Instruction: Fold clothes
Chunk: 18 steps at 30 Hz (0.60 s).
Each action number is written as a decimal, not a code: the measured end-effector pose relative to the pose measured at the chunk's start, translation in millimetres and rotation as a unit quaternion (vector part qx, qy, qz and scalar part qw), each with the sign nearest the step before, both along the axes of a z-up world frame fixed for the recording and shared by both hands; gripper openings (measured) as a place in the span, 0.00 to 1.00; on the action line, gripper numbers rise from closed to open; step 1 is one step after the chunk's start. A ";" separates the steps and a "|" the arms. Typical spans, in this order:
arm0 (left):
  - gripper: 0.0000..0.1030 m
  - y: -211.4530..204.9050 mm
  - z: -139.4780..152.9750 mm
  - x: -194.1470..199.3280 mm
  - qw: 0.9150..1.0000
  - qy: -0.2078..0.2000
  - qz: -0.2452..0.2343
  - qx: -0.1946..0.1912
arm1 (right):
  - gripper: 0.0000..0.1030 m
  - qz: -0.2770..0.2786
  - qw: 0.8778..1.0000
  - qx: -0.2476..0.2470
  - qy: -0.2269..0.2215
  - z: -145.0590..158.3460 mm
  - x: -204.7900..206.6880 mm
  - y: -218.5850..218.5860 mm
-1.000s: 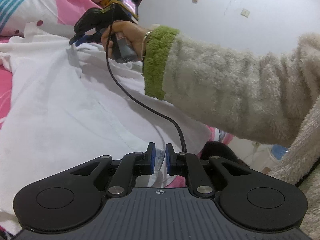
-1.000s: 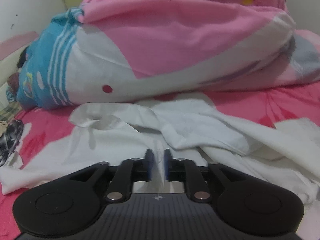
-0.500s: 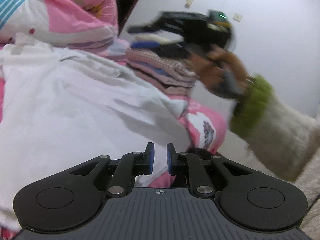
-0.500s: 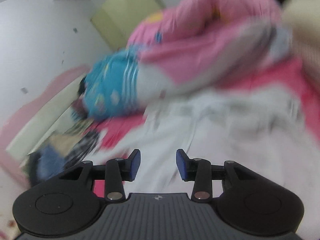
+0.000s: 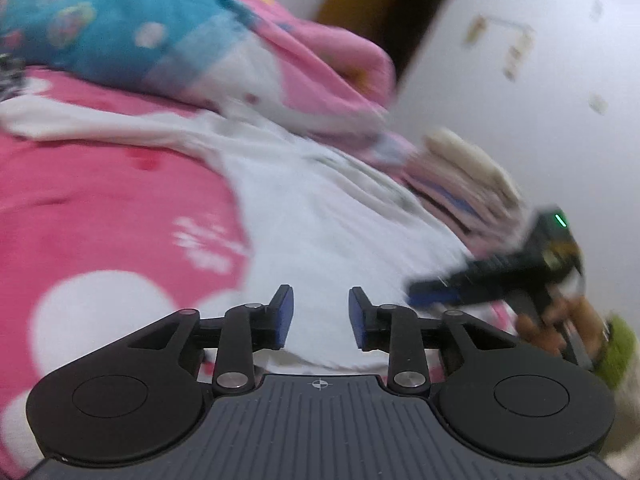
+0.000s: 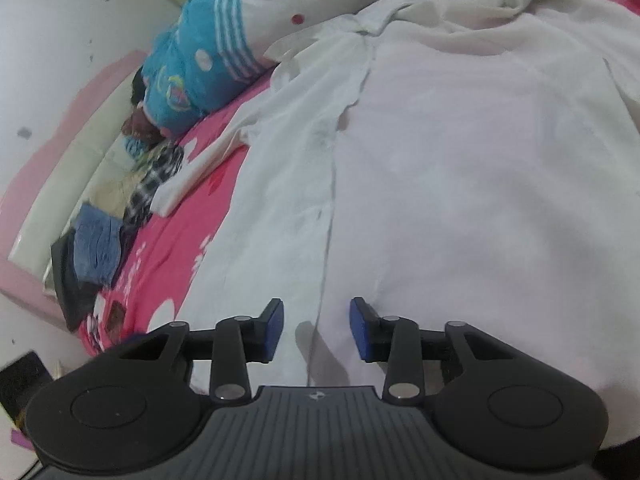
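A white shirt [image 6: 460, 168] lies spread on the pink bed sheet [image 6: 172, 248], its collar end at the far side. In the left wrist view the shirt [image 5: 320, 216] runs away from me toward the quilt. My left gripper [image 5: 320, 318] hovers over the shirt's near edge, its jaws opening, with nothing pinched between the blue pads [image 5: 282, 316]. My right gripper [image 6: 316, 330] hangs above a seam near the hem. Its jaws are closing a little but stand apart, gripping no cloth. The left view shows the right gripper [image 5: 428, 300] blurred at the right, held by a hand [image 5: 560, 324] in a green cuff.
A blue, white and pink quilt [image 5: 120, 36] is bunched along the far side of the bed. Folded clothes [image 5: 460, 176] are stacked by the white wall. Blue, dark and checked garments [image 6: 100, 248] lie against the padded headboard [image 6: 60, 184]. A dark doorway [image 5: 396, 20] is behind.
Both grippers were pinched on white cloth and now stand apart with nothing in them. The right hand swept from the collar end back to the near hem. The left view swung left.
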<state>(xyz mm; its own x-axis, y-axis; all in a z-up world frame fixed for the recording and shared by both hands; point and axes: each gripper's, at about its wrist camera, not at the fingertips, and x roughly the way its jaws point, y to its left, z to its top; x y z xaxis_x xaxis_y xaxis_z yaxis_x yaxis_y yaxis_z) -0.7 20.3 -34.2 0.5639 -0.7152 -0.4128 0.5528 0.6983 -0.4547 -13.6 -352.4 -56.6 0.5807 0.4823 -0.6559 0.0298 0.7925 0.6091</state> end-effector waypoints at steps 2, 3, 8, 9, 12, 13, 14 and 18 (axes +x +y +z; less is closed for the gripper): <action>0.31 5.9 -2.2 4.7 1.000 0.010 0.026 0.002 | 0.35 0.016 1.000 -0.022 -0.003 2.9 -2.3 9.9; 0.31 6.9 -3.9 7.6 0.999 0.017 0.034 0.002 | 0.34 0.023 0.999 -0.033 -0.004 3.7 -3.8 14.4; 0.31 7.3 -13.1 16.5 0.998 0.045 0.047 -0.011 | 0.02 0.057 0.994 -0.092 -0.012 5.1 -10.9 33.2; 0.31 9.2 -14.9 16.9 0.998 0.049 0.048 -0.015 | 0.00 0.059 0.993 -0.101 -0.017 7.3 -13.1 35.0; 0.31 15.5 -15.8 16.9 0.997 0.058 0.048 -0.029 | 0.00 0.047 0.992 -0.109 -0.038 20.8 -20.9 28.4; 0.31 16.5 -16.0 17.8 0.997 0.060 0.047 -0.033 | 0.00 0.040 0.992 -0.114 -0.045 26.4 -24.5 24.8; 0.32 18.0 -16.3 17.5 0.996 0.062 0.046 -0.036 | 0.00 0.033 0.991 -0.119 -0.052 32.1 -28.1 21.1; 0.33 18.7 -18.7 17.4 0.995 0.078 0.036 -0.042 | 0.00 0.001 0.990 -0.126 -0.058 42.0 -37.5 0.4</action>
<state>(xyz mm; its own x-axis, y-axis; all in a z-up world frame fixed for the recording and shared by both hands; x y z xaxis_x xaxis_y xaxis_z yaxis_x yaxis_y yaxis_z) 16.7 39.0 -52.9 0.5481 -0.7116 -0.4397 0.4212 0.6889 -0.5899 -51.1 -351.9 -14.6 0.6578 0.3124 -0.6853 -0.0301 0.9201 0.3906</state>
